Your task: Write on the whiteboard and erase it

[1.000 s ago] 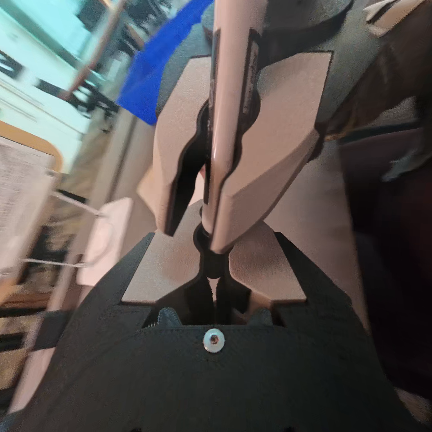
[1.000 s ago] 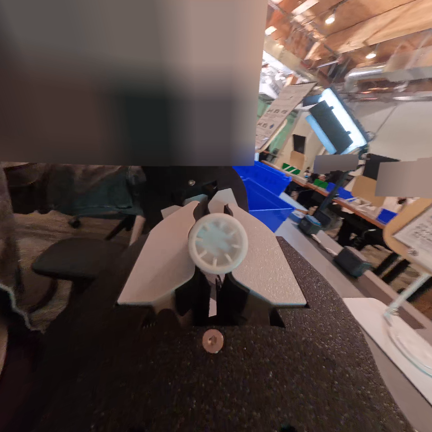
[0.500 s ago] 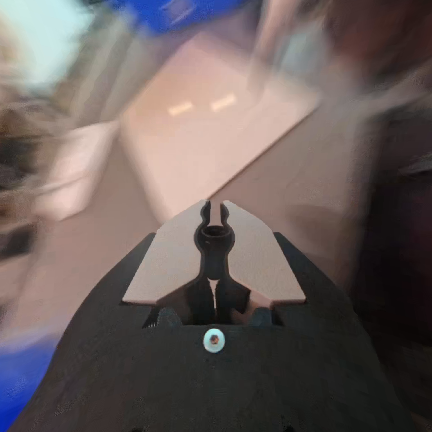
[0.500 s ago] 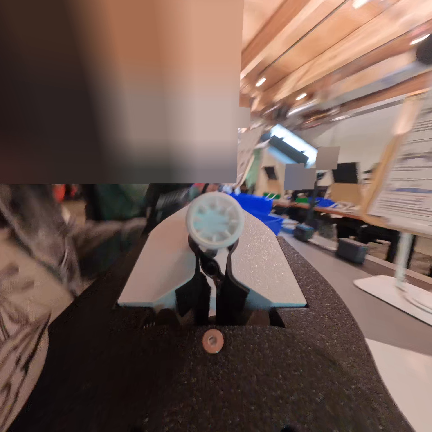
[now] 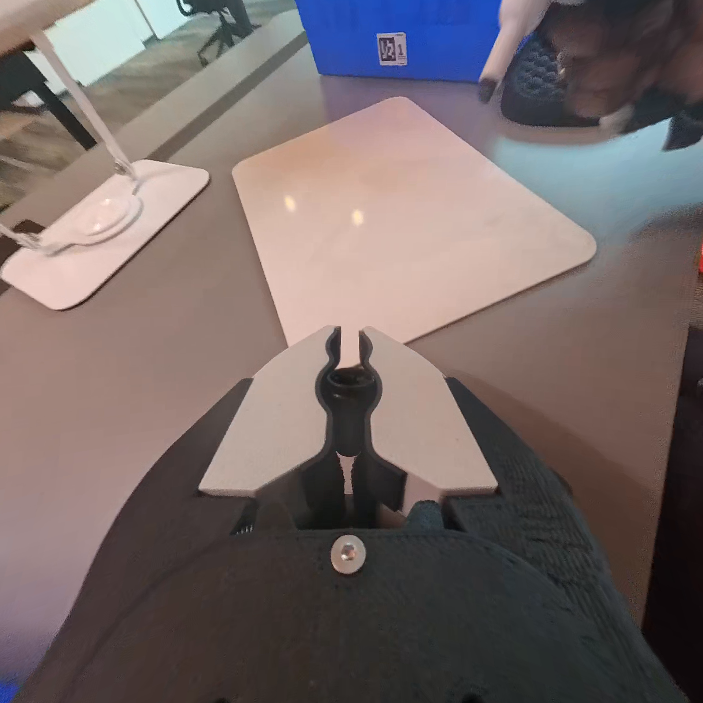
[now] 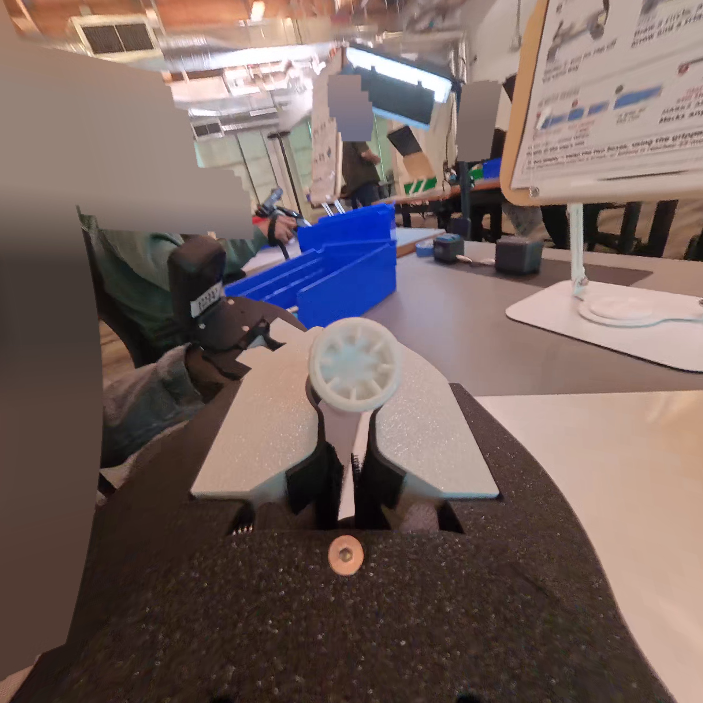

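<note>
Separated since a second ago: left gripper [image 5: 348, 334] now faces the whiteboard [image 5: 399, 228] with the black cap; right gripper [image 6: 352, 380] has the uncapped marker.

Whiteboard lies flat on the table [image 5: 152, 361], unmarked. Right jaws are clenched on the white marker [image 6: 354, 364], ribbed end toward the camera; tip hidden. Left jaws are clenched on the cap [image 5: 348, 384]. Suggested: park the cap hand clear, tilt the marker tip-down, touch lightly.

Grey table [image 5: 114, 361], blue bins [image 6: 342, 266], wooden ceiling [image 6: 213, 11]
</note>
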Tool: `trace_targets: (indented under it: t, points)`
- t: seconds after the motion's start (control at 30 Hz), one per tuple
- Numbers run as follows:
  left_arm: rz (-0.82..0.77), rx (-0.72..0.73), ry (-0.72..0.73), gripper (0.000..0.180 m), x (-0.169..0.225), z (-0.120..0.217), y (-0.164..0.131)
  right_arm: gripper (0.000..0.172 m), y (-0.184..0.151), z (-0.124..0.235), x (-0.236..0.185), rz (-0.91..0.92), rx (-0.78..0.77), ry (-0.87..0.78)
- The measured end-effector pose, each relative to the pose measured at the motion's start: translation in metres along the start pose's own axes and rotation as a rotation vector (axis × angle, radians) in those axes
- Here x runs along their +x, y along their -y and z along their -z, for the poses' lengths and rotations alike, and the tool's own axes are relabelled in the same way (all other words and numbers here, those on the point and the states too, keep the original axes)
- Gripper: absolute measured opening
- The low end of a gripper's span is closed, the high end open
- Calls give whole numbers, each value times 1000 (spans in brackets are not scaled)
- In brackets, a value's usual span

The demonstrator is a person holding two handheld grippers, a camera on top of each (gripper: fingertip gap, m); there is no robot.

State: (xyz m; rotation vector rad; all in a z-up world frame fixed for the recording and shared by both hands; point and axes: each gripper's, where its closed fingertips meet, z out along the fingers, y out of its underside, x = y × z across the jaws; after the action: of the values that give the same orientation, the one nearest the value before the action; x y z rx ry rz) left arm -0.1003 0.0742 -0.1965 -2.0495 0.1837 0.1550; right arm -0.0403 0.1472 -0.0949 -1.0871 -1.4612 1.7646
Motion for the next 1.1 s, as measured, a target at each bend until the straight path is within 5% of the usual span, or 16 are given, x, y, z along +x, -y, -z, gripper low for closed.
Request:
trace_targets:
  t: [0.47,0.83,1.1]
  points:
    - [271,145,-246,9,12,-21,15,19,-60,-54,52,214,-317,-23]
    - [311,-11,-152,9,2,-39,-4,19,-85,-66,62,178,-330,-15]
    - [309,13,-173,9,4,-37,-1,17,-88,-67,59,231,-346,-13]
